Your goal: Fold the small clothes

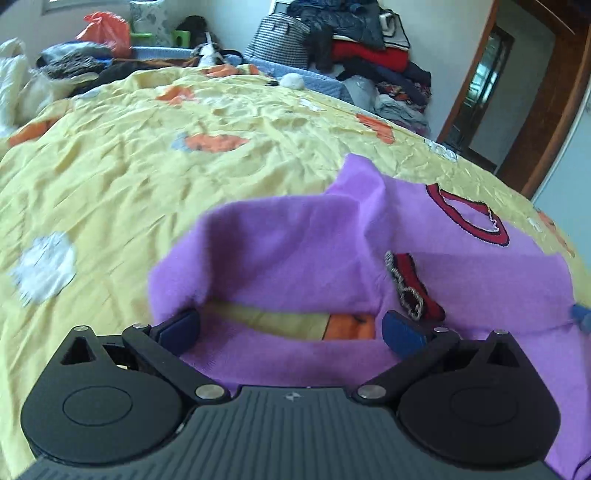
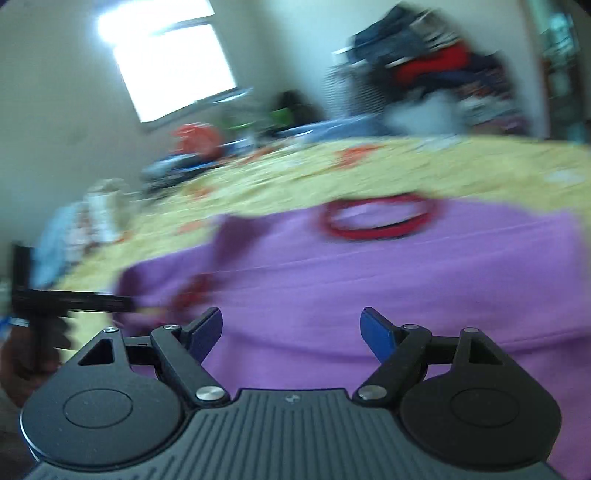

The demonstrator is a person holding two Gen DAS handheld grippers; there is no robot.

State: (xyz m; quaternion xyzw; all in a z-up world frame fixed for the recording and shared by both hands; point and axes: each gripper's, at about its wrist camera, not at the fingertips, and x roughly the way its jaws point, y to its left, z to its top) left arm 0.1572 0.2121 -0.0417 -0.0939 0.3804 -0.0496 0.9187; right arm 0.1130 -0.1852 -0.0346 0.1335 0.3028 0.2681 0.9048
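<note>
A small purple sweater [image 1: 295,254] with a red-trimmed neck [image 1: 469,218] lies on the yellow patterned bedspread [image 1: 129,177]. Its left sleeve is folded over toward the body, its red cuff [image 1: 412,290] lying on the chest. My left gripper [image 1: 291,328] is open, its blue fingers either side of a raised fold of the sleeve. In the blurred right wrist view the sweater [image 2: 369,280] lies flat with the red neck [image 2: 380,218] beyond. My right gripper [image 2: 291,332] is open and empty above its lower body. The left gripper's black body [image 2: 70,301] shows at the left.
A pile of clothes [image 1: 365,44] and a checked bag [image 1: 277,40] stand at the far side of the bed. An orange bag [image 1: 107,31], dark clothes and white bedding lie at the far left. A wooden door frame [image 1: 546,103] stands at the right.
</note>
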